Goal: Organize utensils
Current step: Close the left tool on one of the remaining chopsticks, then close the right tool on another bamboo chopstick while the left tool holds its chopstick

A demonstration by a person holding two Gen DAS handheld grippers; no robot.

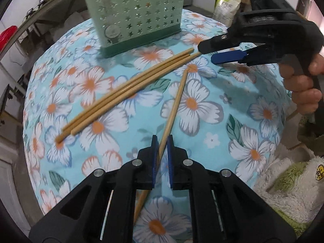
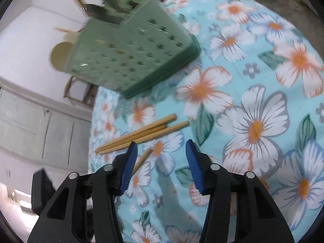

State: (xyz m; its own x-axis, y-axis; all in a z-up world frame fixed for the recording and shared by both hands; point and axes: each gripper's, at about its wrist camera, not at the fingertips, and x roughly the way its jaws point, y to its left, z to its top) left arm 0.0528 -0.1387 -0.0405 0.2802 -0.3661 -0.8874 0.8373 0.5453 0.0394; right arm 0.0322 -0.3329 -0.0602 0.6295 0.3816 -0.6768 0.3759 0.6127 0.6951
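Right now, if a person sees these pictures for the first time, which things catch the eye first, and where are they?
First comes the bright floral tablecloth that covers the round table. At its far edge stands a green utensil holder with star-shaped holes, and three wooden chopsticks lie together in front of it. Near the camera the left gripper is shut on a single chopstick, while the right gripper is open with nothing between its pads.

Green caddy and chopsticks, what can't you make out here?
- Caddy top: cut off by the frame's upper edge, left wrist view.
- Caddy contents: blurred in the right wrist view; only spoon-like shapes show.
- Held chopstick: lower end hidden under the left gripper.
- Fourth chopstick: partly hidden behind the right gripper's fingers.
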